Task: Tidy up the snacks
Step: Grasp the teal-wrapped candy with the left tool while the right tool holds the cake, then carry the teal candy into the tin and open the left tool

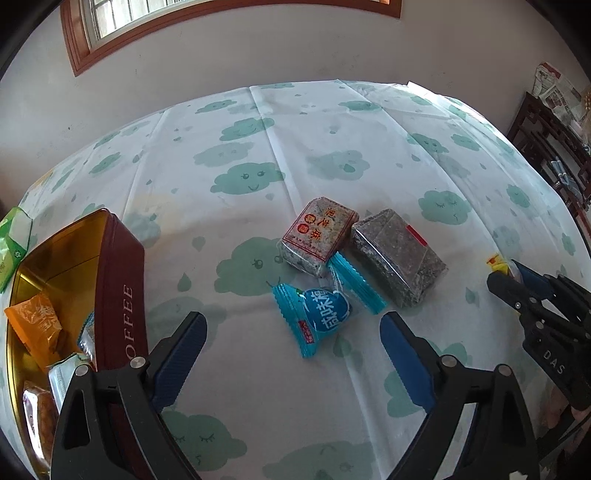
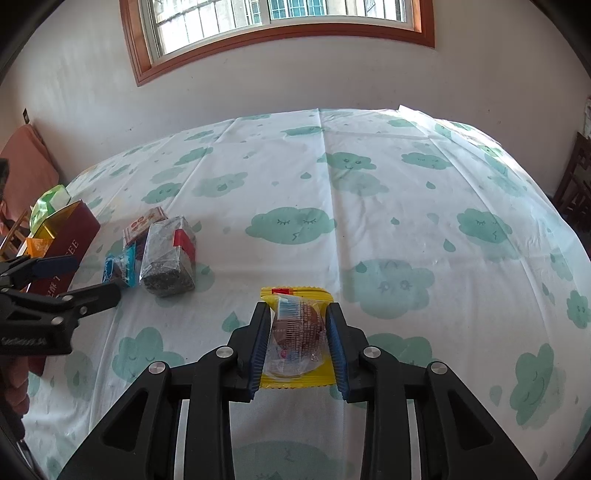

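Observation:
A blue candy packet (image 1: pixel 317 317) lies on the cloud-print tablecloth (image 1: pixel 295 147), right ahead of my left gripper (image 1: pixel 293 319), whose jaws stand open on either side of it without touching. Behind it lie a red-labelled sesame block (image 1: pixel 319 234) and a dark clear-wrapped block (image 1: pixel 399 254). At left stands an open maroon coffee tin (image 1: pixel 118 280) with several snack packets inside. My right gripper (image 2: pixel 297 306) is shut on a yellow-edged packet holding a brown round snack (image 2: pixel 297 332), just above the cloth. The same gripper (image 1: pixel 517 280) shows at right in the left wrist view.
A green packet (image 1: pixel 14 236) lies beyond the tin at the table's left edge. Dark wooden furniture (image 1: pixel 546 147) stands past the right edge. A white wall with a wood-framed window (image 2: pixel 280 22) backs the table. A pink cloth (image 2: pixel 26 177) hangs at far left.

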The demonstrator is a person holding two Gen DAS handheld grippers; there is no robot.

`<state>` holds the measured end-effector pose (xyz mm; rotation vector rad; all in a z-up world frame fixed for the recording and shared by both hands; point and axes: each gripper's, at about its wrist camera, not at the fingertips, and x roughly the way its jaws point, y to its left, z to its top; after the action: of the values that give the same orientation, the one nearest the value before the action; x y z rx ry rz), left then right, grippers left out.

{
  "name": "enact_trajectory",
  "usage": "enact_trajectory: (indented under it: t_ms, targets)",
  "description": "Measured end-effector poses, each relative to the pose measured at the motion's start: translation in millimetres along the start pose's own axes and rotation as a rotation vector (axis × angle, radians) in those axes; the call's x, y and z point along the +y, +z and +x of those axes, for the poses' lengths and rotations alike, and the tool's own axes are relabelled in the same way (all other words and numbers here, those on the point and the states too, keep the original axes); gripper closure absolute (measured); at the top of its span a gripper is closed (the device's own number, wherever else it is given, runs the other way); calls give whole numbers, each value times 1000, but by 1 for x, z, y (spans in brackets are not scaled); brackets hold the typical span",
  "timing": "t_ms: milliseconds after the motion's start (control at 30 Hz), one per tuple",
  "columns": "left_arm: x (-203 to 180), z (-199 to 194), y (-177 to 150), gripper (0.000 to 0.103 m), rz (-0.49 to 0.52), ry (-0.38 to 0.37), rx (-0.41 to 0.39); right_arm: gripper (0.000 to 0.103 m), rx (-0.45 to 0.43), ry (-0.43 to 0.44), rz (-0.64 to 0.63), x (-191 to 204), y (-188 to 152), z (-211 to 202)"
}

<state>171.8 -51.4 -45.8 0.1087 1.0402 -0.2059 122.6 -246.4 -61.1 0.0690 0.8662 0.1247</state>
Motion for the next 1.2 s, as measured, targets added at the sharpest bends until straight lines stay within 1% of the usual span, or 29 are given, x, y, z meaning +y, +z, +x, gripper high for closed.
enact_trajectory:
  t_ms: [100, 200, 267, 300, 367, 600, 667, 733, 833, 933, 1200]
  targets:
    - [4, 9, 6, 11, -32, -20, 13, 71, 0, 3, 2, 0, 0, 0]
    - [4, 14, 11, 18, -45, -35, 13, 71, -1, 6, 5, 0, 0, 0]
    - [3, 16, 12, 32, -51, -45, 17, 71, -1, 5, 5, 0, 0, 0]
    - [2, 16, 11, 34, -52, -49, 18, 71, -1, 6, 5, 0, 0, 0]
    - [0, 15, 9, 44, -42, -26, 6, 71, 0, 4, 4, 0, 0, 0]
    - [0, 7, -2, 58, -28, -29, -7, 71, 0, 4, 4, 0, 1, 0]
    - [0, 4, -5, 67, -21, -26, -11, 71, 0, 4, 3, 0, 1, 0]
    - [3, 3, -6, 72, -31, -35, -8, 71, 0, 4, 4, 0, 1, 0]
    - [8, 2, -6, 74, -65, -64, 0, 71, 0, 0, 1, 1, 1, 0]
    - [9, -1, -9, 74, -75, -77, 5, 71, 1, -3, -2, 1, 1, 0]
    - [1, -19, -19, 74, -47, -79, -16, 70, 5, -27, -24, 4, 1, 0]
